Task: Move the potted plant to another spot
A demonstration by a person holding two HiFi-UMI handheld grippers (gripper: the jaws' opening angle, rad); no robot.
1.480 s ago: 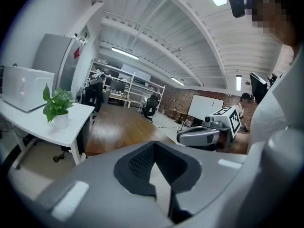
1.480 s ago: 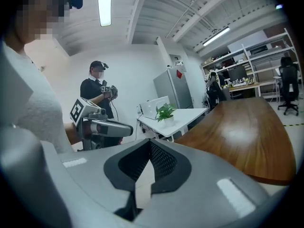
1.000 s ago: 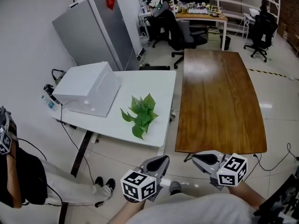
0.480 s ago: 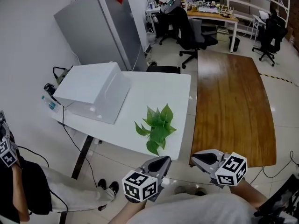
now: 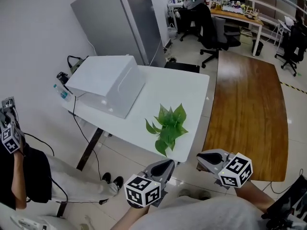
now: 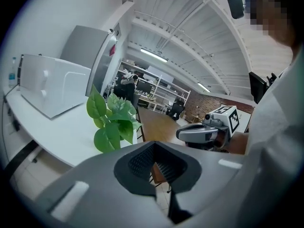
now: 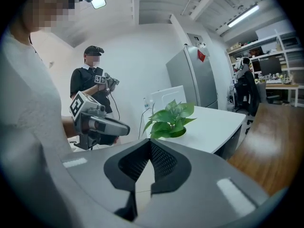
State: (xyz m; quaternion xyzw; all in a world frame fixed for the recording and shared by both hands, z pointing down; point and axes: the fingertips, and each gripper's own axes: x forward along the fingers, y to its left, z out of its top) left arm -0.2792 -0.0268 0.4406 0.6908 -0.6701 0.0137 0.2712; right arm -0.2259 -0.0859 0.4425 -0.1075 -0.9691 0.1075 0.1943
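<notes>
A potted plant [image 5: 169, 126] with broad green leaves stands near the front right corner of the white table [image 5: 192, 87]. It also shows in the left gripper view as the plant [image 6: 111, 122] and in the right gripper view as the plant [image 7: 170, 118]. My left gripper [image 5: 168, 163] hangs short of the table's front edge, below the plant, shut and empty. My right gripper [image 5: 199, 157] is beside it to the right, also shut with nothing in it. Neither touches the plant.
A white box [image 5: 106, 83] fills the table's left half. A long wooden table [image 5: 249, 104] adjoins on the right. A grey refrigerator [image 5: 120, 23] stands behind, office chairs [image 5: 216, 32] farther back. A person [image 5: 14, 166] stands at the left holding another gripper.
The white table and plant have slid rightward and lower in the head view as I shifted with both grippers. Both grippers stay shut and empty.
</notes>
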